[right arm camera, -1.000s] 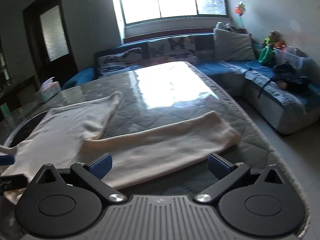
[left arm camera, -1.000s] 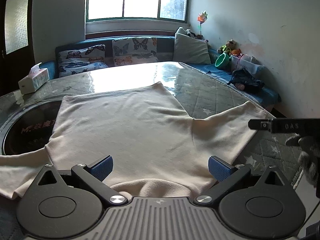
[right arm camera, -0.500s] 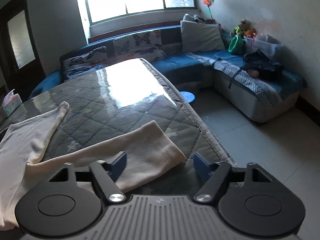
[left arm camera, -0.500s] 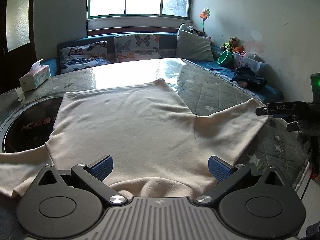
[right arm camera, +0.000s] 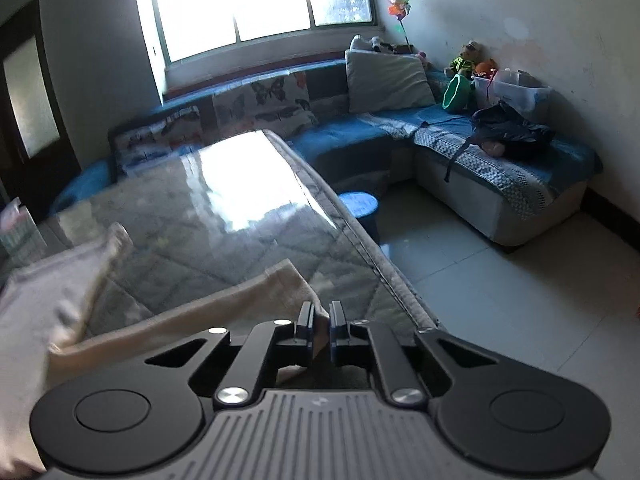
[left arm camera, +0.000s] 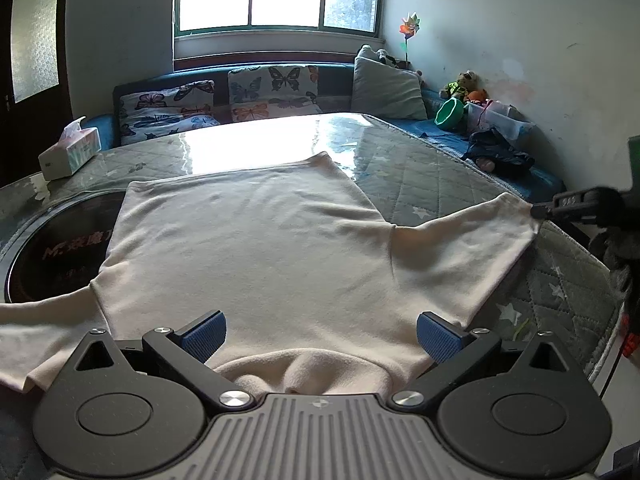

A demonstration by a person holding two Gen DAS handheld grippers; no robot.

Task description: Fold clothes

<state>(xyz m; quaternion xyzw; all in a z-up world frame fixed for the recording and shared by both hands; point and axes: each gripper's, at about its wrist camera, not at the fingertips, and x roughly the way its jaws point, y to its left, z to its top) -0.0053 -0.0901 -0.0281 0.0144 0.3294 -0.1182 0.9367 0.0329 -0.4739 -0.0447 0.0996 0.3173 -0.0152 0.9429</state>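
Observation:
A cream long-sleeved shirt [left arm camera: 260,240] lies flat on the quilted table [left arm camera: 420,172], hem far, collar [left arm camera: 304,372] near. My left gripper [left arm camera: 320,336] hangs open just above the collar, blue pads apart, nothing between them. The shirt's right sleeve [left arm camera: 460,252] stretches toward the table's right edge. In the left wrist view my right gripper [left arm camera: 538,212] pinches the far corner of its cuff. The right wrist view shows the right gripper [right arm camera: 322,320] shut on the sleeve end [right arm camera: 240,304], cloth squeezed between the pads. The left sleeve [left arm camera: 36,332] runs off to the left.
A tissue box [left arm camera: 70,154] stands at the table's far left, beside a black round inset [left arm camera: 52,248] partly under the shirt. A blue sofa [right arm camera: 500,168] with cushions wraps the far and right sides. A blue stool [right arm camera: 360,204] stands on the tiled floor past the table's right edge [right arm camera: 400,292].
My right gripper slid right along the sleeve to its end and its jaws closed on the cuff. The left gripper and the shirt body stayed still.

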